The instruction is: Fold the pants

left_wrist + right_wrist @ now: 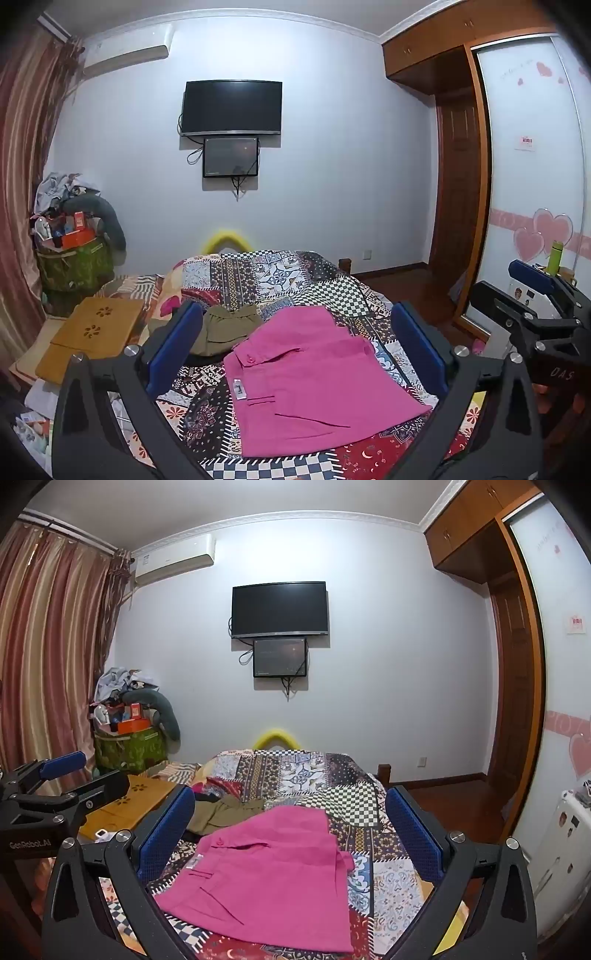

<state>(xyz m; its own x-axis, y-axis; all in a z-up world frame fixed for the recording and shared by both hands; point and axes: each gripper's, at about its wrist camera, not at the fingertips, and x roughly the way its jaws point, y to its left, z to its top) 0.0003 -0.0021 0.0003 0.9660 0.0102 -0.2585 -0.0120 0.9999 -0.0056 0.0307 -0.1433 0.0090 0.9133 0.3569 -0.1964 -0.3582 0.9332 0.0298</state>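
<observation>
Pink pants [310, 384] [266, 878] lie folded flat on the patchwork bedspread [288, 284] [391, 886], waistband and white label toward the left. My left gripper [295, 343] hovers above them, open wide, blue pads on either side with nothing between. My right gripper [291, 827] is likewise open and raised over the pants, touching nothing. In the left wrist view the right gripper [535, 291] shows at the right edge; in the right wrist view the left gripper [55, 775] shows at the left edge.
An olive garment [225, 328] [225, 812] lies crumpled behind the pink pants. A wooden lap tray [92, 336] sits on the bed's left side. A green basket of clutter [70, 266] stands by the curtain; a wardrobe [532, 184] is on the right.
</observation>
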